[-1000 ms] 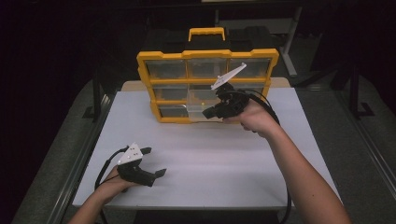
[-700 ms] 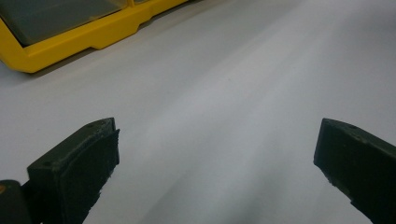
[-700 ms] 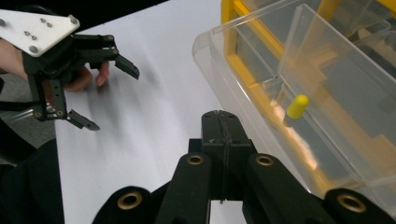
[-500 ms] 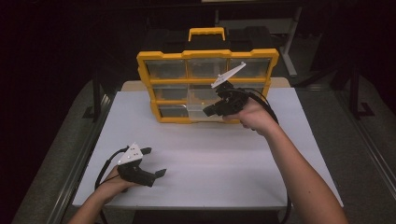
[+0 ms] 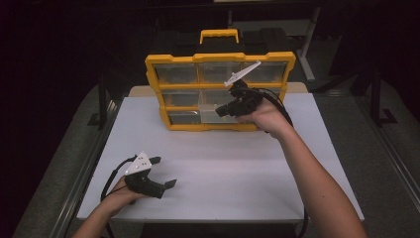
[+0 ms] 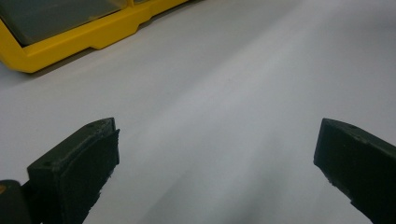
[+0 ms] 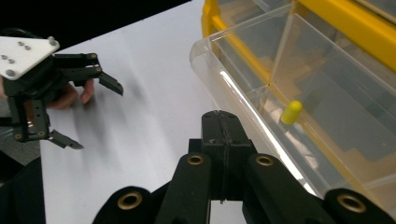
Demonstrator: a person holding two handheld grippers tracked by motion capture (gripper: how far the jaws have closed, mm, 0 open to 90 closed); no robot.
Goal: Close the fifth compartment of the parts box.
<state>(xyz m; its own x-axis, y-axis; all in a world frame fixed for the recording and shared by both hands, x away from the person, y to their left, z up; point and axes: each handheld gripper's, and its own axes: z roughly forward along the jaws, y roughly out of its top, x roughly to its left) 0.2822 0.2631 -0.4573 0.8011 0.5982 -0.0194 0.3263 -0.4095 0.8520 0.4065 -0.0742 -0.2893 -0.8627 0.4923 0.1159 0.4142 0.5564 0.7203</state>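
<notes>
Nearest, at the front left of the white counter (image 5: pixel 237 168): left tongs (image 5: pixel 164 172), spread wide, nothing between them, resting low on the surface and aimed across bare counter toward the base of the yellow organizer (image 6: pixel 70 44); well apart from the work. Farther in, right of centre: right tongs (image 5: pixel 218 113), pressed together tip to tip, held level and brought up against the front of the clear drawer (image 5: pixel 208 113) that sticks out of the organizer's middle row. From the right gripper view, tips (image 7: pixel 219 114) lying just beside the drawer's rounded clear front rim (image 7: pixel 205 46), touching or nearly so; cannot tell whether a thin lip is caught between them. Inside the drawer, just beyond a clear divider, a small yellow peg (image 7: pixel 291 112), lying loose on the floor of the tray, ahead and to the right of the tips. Farthest back: the organizer itself, standing upright on its edge, handle up. Probably a matter of sliding the drawer along its own track, straight out toward the person or back in, with the right hand far nearer and already lined up along that axis.
</notes>
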